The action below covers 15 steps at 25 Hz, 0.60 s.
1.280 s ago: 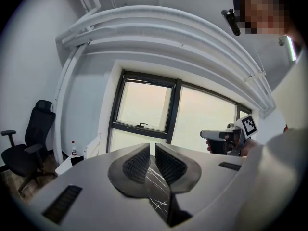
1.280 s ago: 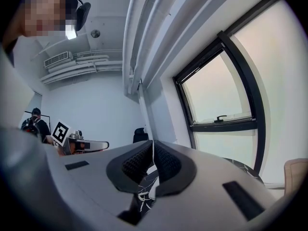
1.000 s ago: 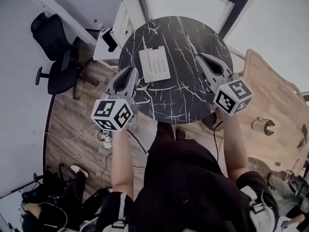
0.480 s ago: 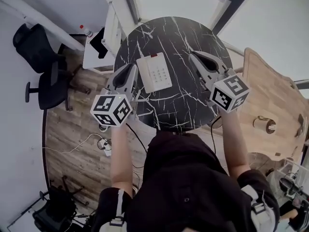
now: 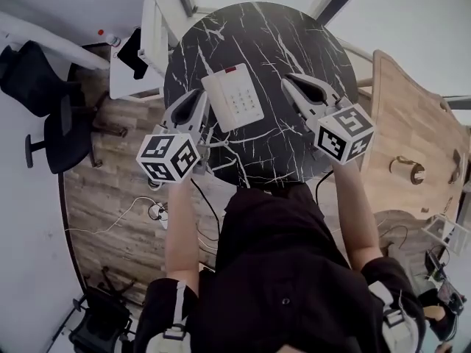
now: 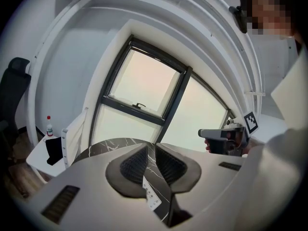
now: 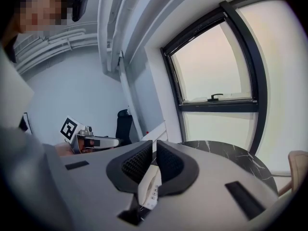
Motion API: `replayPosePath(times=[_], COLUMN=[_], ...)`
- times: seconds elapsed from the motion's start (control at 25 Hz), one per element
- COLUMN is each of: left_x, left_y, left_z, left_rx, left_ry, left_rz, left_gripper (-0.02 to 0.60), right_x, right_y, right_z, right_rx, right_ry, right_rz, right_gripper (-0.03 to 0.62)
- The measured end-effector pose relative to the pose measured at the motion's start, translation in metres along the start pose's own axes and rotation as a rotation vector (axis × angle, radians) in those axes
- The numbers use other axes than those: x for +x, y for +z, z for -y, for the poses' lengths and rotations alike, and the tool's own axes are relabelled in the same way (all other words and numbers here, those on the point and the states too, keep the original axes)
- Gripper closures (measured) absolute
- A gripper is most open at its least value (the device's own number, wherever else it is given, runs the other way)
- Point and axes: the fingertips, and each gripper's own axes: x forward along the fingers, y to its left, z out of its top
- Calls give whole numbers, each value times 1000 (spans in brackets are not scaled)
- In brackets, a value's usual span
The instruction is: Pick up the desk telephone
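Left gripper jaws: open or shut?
Shut: left gripper tips touch, nothing between the pads; telephone lies flat on the table ahead.

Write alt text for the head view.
A white desk phone lies on a round black marble table, between the person's left gripper and right gripper, both shut. An office chair stands at left.

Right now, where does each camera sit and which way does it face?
Head view: on the person's head, looking steeply down at the desk telephone on the table; torso, both forearms, left gripper and right gripper show.
Left gripper view: rides that gripper, looks along its shut jaws toward the window; right gripper at right.
Right gripper view: rides that gripper, looks along its shut jaws toward the window; left gripper at left.
All three share the desk telephone and table.
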Motion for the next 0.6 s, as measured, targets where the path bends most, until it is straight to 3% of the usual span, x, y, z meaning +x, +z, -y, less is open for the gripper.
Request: replayPosePath(times=[0.32, 0.48, 0.56, 0.6], left_x=[10, 12, 12, 13], left_y=[-38, -63, -75, -80], left_z=[-20, -26, -30, -32], left_rx=[-65, -102, -113, -121], left_ry=[-6, -2, 8, 12], left_rz=[-74, -132, -162, -175], left_gripper=[531, 474, 453, 447], right_x=[22, 33, 40, 44], right_y=[-39, -60, -69, -75], right_z=[4, 7, 7, 6], right_rx=[44, 75, 92, 100], right_ry=[-7, 10, 32, 44], right_rz=[-94, -145, -169, -184], right_gripper=[560, 557, 525, 478])
